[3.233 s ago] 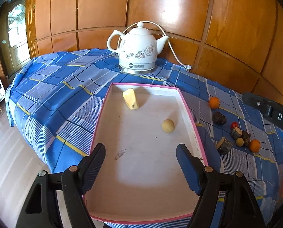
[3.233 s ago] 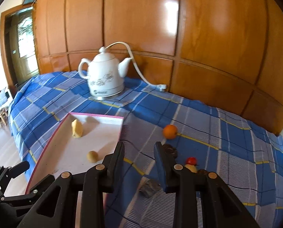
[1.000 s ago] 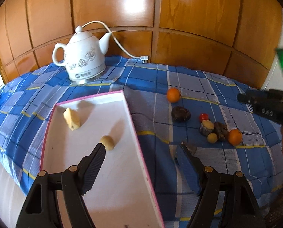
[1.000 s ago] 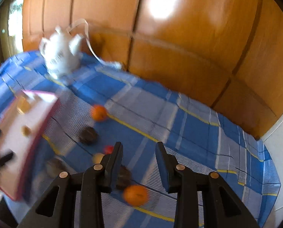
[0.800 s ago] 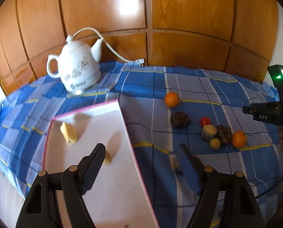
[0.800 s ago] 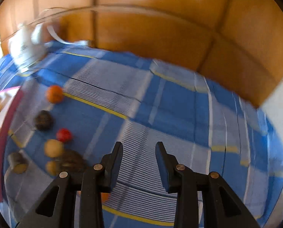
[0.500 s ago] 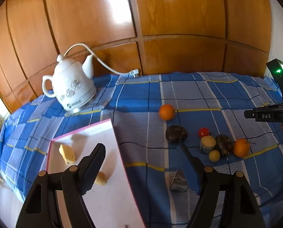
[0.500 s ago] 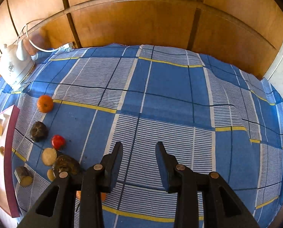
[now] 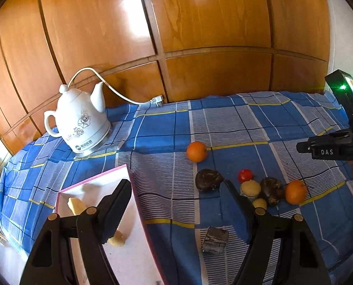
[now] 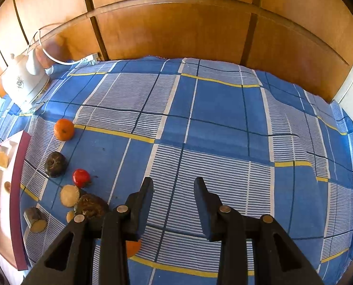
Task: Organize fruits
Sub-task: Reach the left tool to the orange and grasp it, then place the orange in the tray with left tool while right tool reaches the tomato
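Loose fruits lie on the blue checked cloth: an orange (image 9: 196, 151), a dark round fruit (image 9: 209, 179), a small red fruit (image 9: 245, 175), a pale cut piece (image 9: 250, 187), another dark fruit (image 9: 271, 190) and a second orange (image 9: 295, 192). A pink-rimmed white tray (image 9: 94, 180) holds a yellow chunk (image 9: 75, 205) and a small round fruit (image 9: 117, 239). My left gripper (image 9: 174, 190) hangs open between the tray's right rim and the fruits. My right gripper (image 10: 174, 185) is empty with a narrow gap, above bare cloth to the right of the fruit cluster (image 10: 81, 178).
A white kettle (image 9: 81, 123) with its cord stands at the back left against the wooden wall. A dark grey chunk (image 9: 214, 239) lies near the left gripper's right finger. The right gripper's black body (image 9: 328, 151) shows at the right edge. The cloth (image 10: 223, 118) stretches right.
The left view has swung right, from over the tray towards the fruits. The right gripper has swung right and tipped down, so the fruits now lie at its left. Both jaw gaps are unchanged.
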The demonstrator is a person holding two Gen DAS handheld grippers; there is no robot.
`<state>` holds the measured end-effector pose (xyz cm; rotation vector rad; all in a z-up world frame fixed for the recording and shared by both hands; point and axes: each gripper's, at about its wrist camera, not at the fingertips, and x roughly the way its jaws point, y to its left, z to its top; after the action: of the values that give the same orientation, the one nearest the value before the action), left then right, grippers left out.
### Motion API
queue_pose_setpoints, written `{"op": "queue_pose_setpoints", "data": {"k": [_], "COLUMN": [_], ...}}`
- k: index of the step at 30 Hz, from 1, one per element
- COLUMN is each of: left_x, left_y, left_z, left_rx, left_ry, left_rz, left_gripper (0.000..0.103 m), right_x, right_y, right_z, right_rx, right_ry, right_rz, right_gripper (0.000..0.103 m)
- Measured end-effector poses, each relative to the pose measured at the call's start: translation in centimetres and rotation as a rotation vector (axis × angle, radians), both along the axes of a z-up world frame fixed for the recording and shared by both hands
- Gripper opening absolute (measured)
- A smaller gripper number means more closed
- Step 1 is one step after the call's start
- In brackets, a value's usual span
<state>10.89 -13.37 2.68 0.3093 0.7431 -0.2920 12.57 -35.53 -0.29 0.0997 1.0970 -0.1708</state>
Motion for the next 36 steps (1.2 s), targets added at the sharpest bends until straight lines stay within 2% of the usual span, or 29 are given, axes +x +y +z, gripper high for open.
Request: {"op": "queue_pose_setpoints", "data": {"k": [6,8,11,17,28,29,31,36], "left_x": [0.9,2.3,5.1,8.8,14.3,14.7,15.5,14.4], "left_y": [-0.5,-0.3,0.5,0.0,-4.5,-4.7,-5.0,-4.1], "left_z": [-0.9,-1.8,-3.2,-4.0,-7.1,-7.6,-8.9,-8.7], "left_rx": [-0.017,-0.075,-0.196,-0.272,-0.213,-0.199,-0.198,-0.247], "left_ry": [0.049,0.135,0.279,0.337,0.396,0.399,0.446,0.438], "left_rz": [-0.015,-0.005,0.030,0.038,0.036,0.044,0.036,0.019], "left_gripper": [0.077,0.077,0.069,0.065,0.068,0.065,0.036,0.037], "right_x": [0.0,0.0,0.1,0.1,0.2,0.3,0.3,0.2], "right_y": [0.2,0.1,0.1,-0.1,-0.1,-0.2,-0.2,-0.3], "right_z": [-0.1,-0.2,-0.3,0.0,0.2,0.2,0.2,0.0], "right_rx": [0.002,0.003,0.007,0.027,0.059,0.061,0.067,0.087], "right_ry": [0.007,0.009,0.015,0.002,-0.004,-0.003,-0.005,-0.006], "right_rz": [0.007,0.006,0.003,-0.005,0.000,-0.002,-0.003,0.000], "right_gripper": [0.036,0.036,0.036,0.036,0.036,0.036,0.036,0.036]}}
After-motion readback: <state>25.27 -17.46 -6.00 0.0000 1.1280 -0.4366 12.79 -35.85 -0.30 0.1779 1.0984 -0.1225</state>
